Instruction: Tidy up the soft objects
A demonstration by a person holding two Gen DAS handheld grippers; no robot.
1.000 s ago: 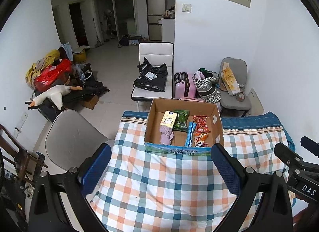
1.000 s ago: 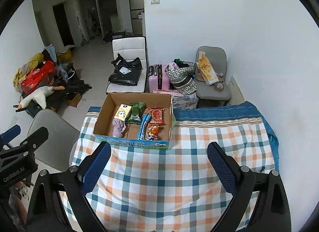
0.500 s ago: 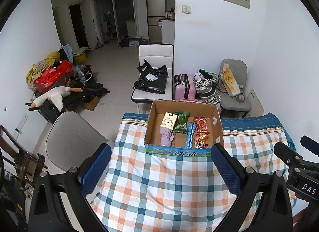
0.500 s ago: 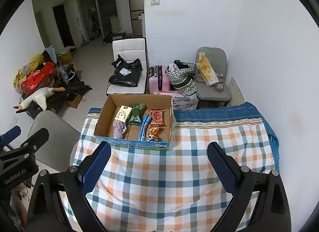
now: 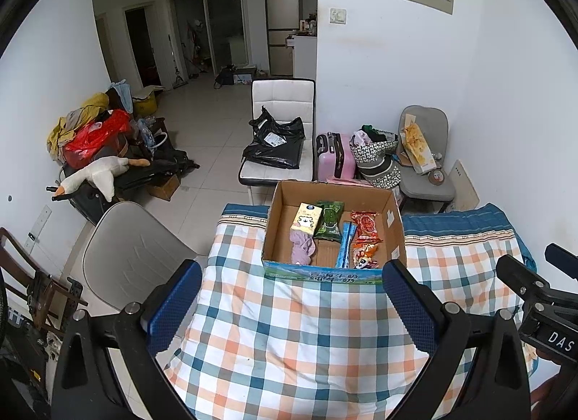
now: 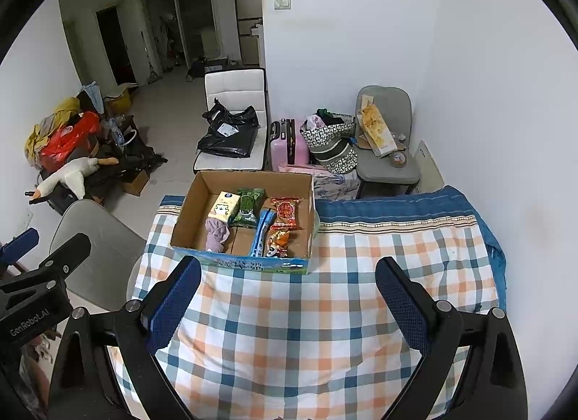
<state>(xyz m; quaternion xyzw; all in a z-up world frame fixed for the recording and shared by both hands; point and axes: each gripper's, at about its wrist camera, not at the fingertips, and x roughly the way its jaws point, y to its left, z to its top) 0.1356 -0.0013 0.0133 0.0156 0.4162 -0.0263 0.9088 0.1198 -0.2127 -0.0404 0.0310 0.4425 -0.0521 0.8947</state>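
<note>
- A purple soft cloth [image 5: 302, 247] is seen crumpled in the open cardboard box [image 5: 393, 219], beside a tissue pack [image 5: 306, 219] and snack packets [image 5: 365, 225].
- The box is set at the counter's far edge; checked cloth [image 5: 289, 340] before it is left bare.
- Left gripper [image 5: 292, 306] and right gripper [image 6: 287, 302] are held above the counter, fingers spread wide, nothing gripped.
- A grey chair [image 5: 126, 257] is noted at the left edge; white walls are close behind.

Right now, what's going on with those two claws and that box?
Left gripper open, empty. Right gripper open, empty. Cardboard box of soft packets ahead on checked cloth, untouched. Nothing blocking.
</note>
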